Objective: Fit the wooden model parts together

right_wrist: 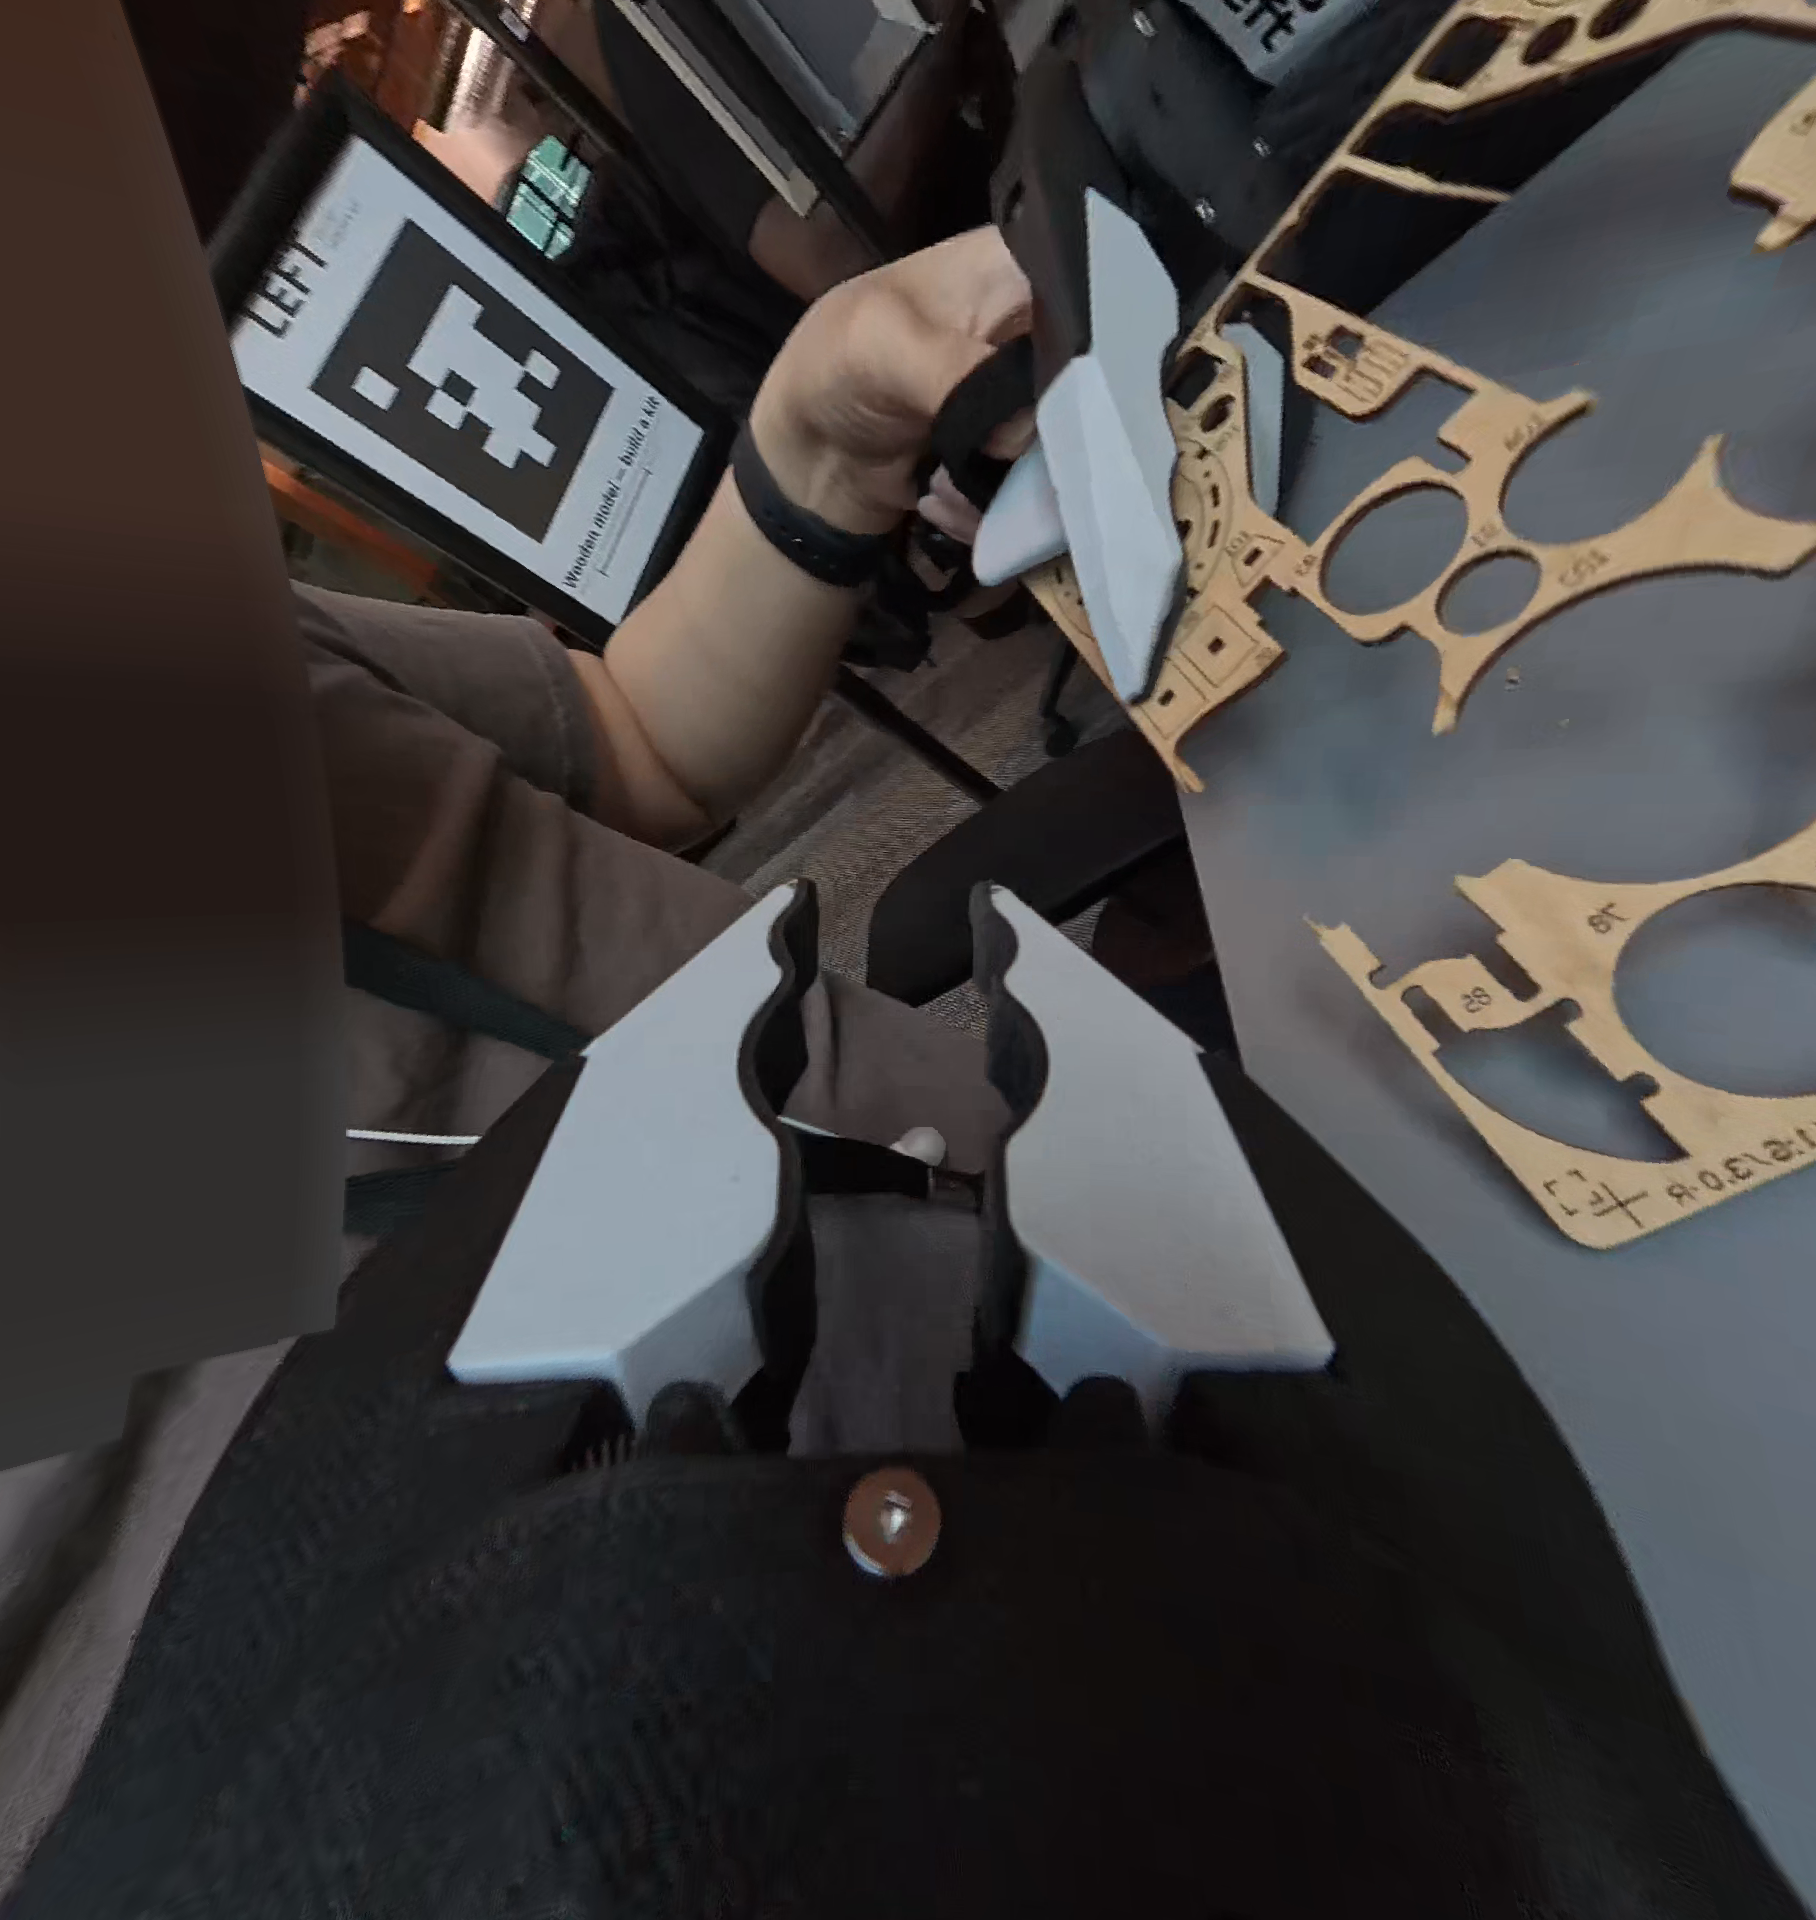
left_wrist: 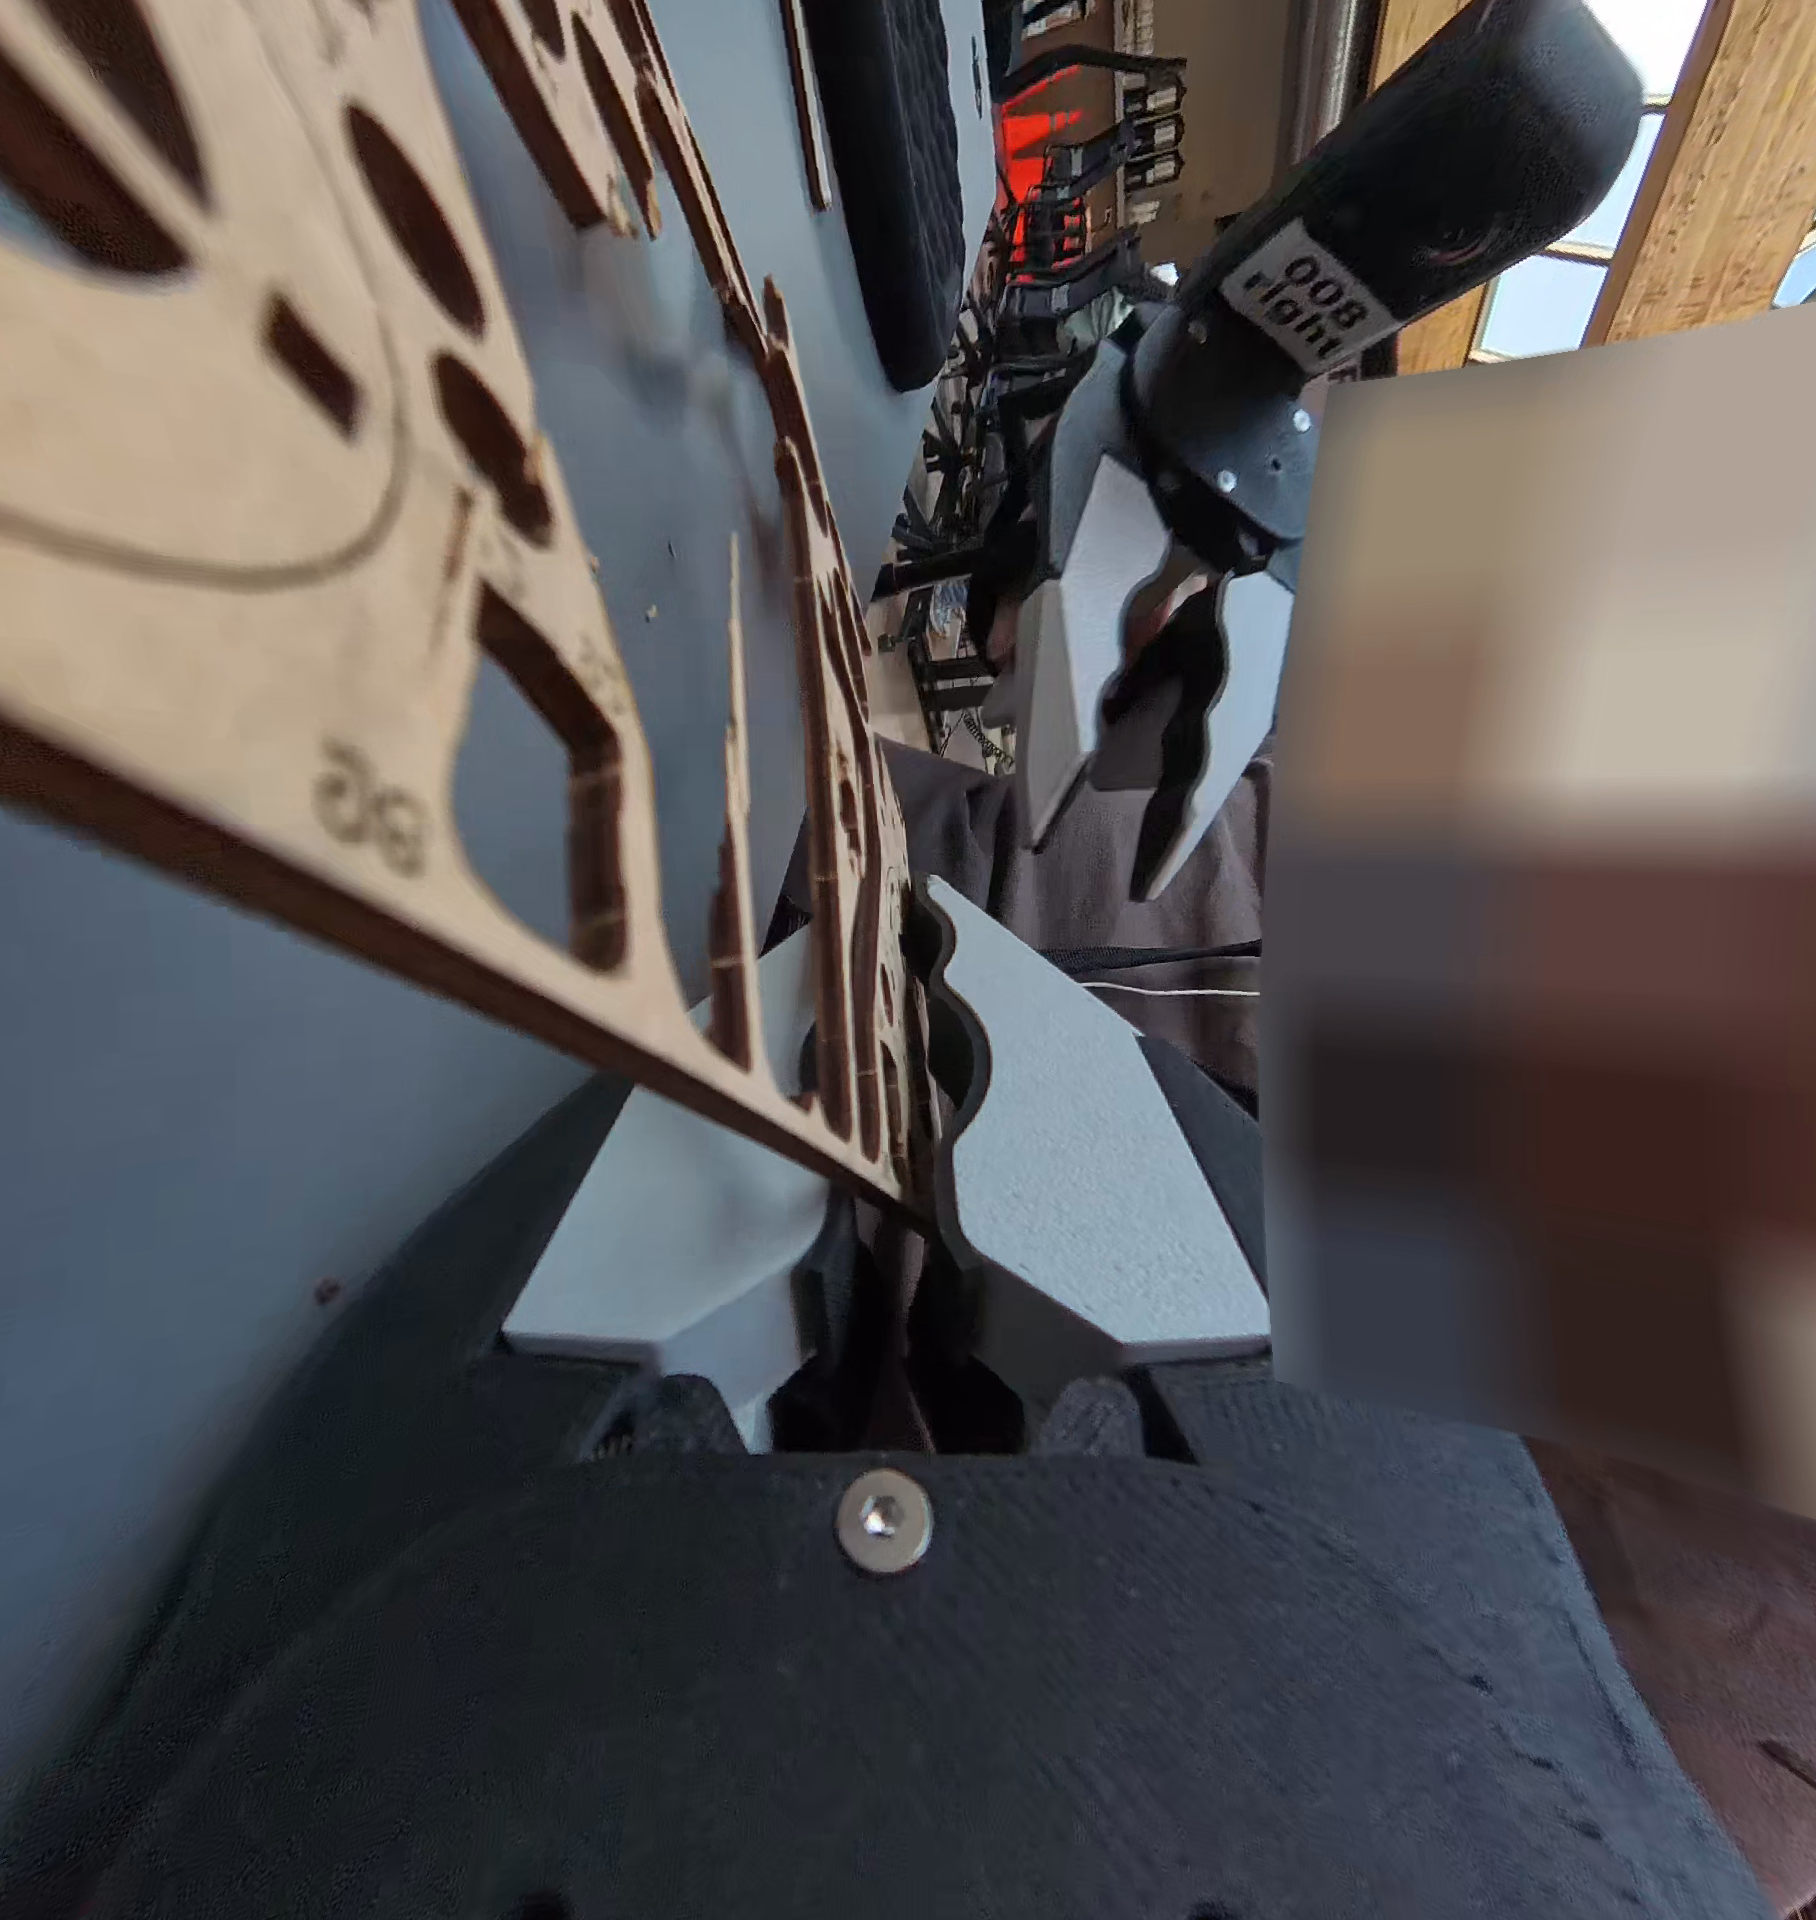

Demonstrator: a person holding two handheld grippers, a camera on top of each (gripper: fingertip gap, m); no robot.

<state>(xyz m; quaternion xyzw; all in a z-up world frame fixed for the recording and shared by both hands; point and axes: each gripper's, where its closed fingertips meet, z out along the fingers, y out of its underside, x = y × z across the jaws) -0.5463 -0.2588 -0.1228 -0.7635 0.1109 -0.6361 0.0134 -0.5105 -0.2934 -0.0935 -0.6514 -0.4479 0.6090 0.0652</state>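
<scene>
Right gripper [right_wrist: 893, 914], nearest to me: fingers spread apart, nothing between them. It hangs off the table edge, over the person's lap, pointing away from the work. From the left wrist view the same tool [left_wrist: 1153, 831] shows up in the air, tips free of any wood.

Left gripper [left_wrist: 883, 1039] next: fingers pressed together on the corner of a wooden parts sheet [left_wrist: 260, 520], thin laser-cut ply with many holes where pieces have gone. The right wrist view confirms it, with the left gripper [right_wrist: 1195, 520] pinching the near corner of that sheet [right_wrist: 1423, 582] at the table edge, and a bare hand [right_wrist: 883, 416] with a dark wristband gripping its handle. The sheet looks tilted up off the grey table [right_wrist: 1506, 727] at the held corner; how much of the far side touches down I cannot tell.

A second cut-out sheet [right_wrist: 1506, 997] lies flat on the table nearer the right tool, mostly emptied. Further back, another fragment [right_wrist: 1808, 156] of ply.

Beyond the table: a framed black-and-white marker card [right_wrist: 447, 395] propped on the floor side, shelving behind.

Reading of the step: early, getting pieces out of the sheet. No loose parts are visibly joined. The left tool is steadying the sheet; the next move probably calls for the right tool to swing back over the table, close on a remaining piece near the held corner, and work it free without cracking the thin webs.
</scene>
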